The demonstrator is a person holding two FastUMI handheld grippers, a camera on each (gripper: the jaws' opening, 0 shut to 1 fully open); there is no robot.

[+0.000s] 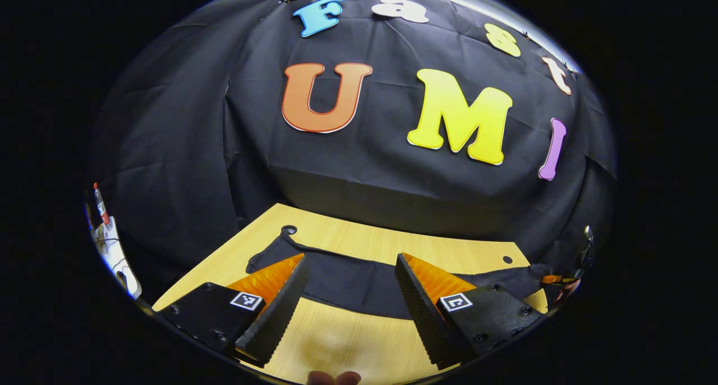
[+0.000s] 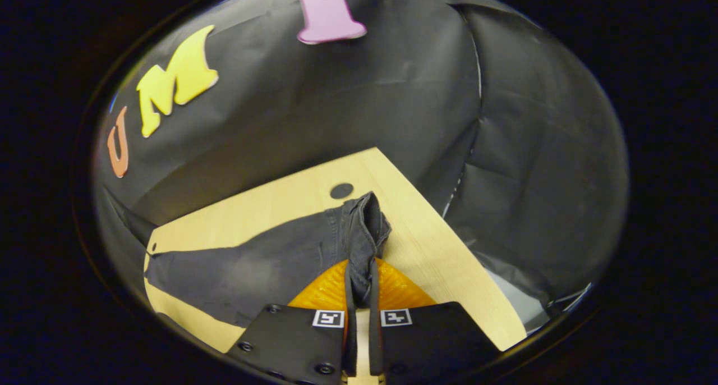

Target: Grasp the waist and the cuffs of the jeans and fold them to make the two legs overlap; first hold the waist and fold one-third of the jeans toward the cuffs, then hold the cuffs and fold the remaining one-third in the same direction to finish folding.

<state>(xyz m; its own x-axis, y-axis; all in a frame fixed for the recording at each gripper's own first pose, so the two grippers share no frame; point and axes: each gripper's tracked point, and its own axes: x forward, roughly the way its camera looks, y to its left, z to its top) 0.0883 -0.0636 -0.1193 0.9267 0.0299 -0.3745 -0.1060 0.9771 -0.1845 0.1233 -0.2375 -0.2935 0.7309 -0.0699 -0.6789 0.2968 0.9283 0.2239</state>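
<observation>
Dark jeans (image 1: 353,281) lie stretched across the wooden table (image 1: 348,345), just beyond my left gripper (image 1: 350,264). That gripper hovers open over the bare wood in front of the leg, with nothing between its fingers. In the right gripper view the jeans (image 2: 252,267) run off to the left, with the waist (image 2: 366,219) bunched up and lifted at their right end. My right gripper (image 2: 360,270) is shut on a fold of the waist, and cloth shows pinched between both fingers. The cuff end lies flat near the table's left edge.
The table has a round hole (image 2: 341,191) just behind the waist and another hole (image 1: 289,229) near the cuffs. Its right edge (image 2: 449,244) runs close beside the waist. A white object with a red-topped bottle (image 1: 106,228) stands off the table's left side.
</observation>
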